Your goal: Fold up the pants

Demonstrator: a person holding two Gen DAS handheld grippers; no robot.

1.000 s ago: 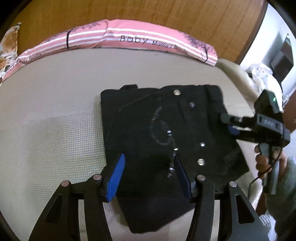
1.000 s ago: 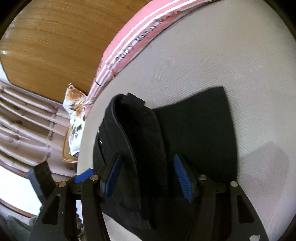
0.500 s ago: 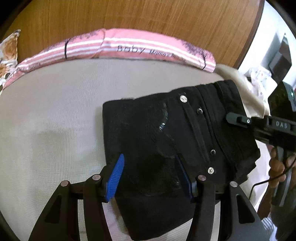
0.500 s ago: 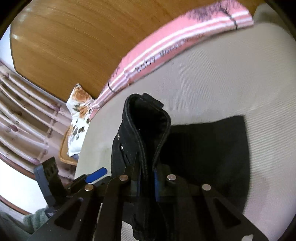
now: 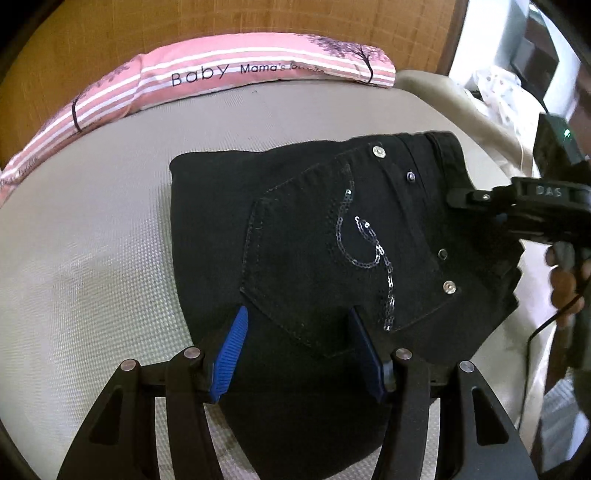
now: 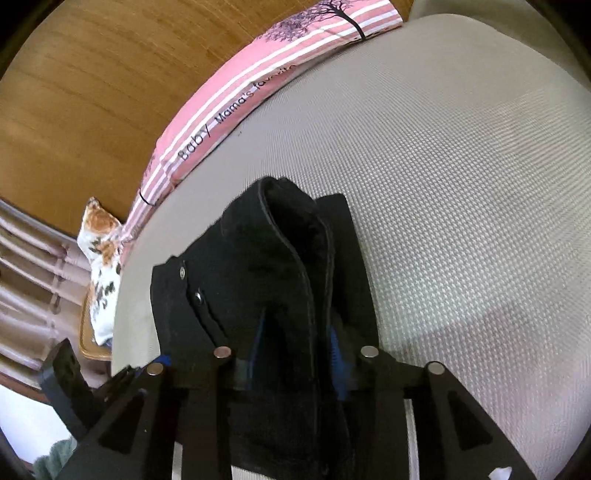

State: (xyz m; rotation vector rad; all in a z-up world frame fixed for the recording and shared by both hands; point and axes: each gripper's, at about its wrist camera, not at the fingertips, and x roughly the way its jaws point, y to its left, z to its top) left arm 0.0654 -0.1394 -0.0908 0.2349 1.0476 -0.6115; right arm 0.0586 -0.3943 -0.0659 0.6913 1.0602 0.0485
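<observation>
Black pants lie folded on the beige mattress, the back pocket with its sequin swirl facing up. My left gripper hovers open over the near edge of the pants, and its blue pads grip nothing. My right gripper straddles the upright waistband fold of the pants. Its jaws are opening, and both blue pad faces show beside the cloth. In the left wrist view this right gripper sits at the waistband on the right, held by a hand.
A pink striped pillow lies along the wooden headboard. A floral cushion sits at the bed's far corner. The mattress edge drops off on the right, next to white cloth.
My right gripper closed on the waistband, lifted it, and has now loosened around it. The pants shifted right and turned, so the sequined pocket shows fully. My left gripper stayed open.
</observation>
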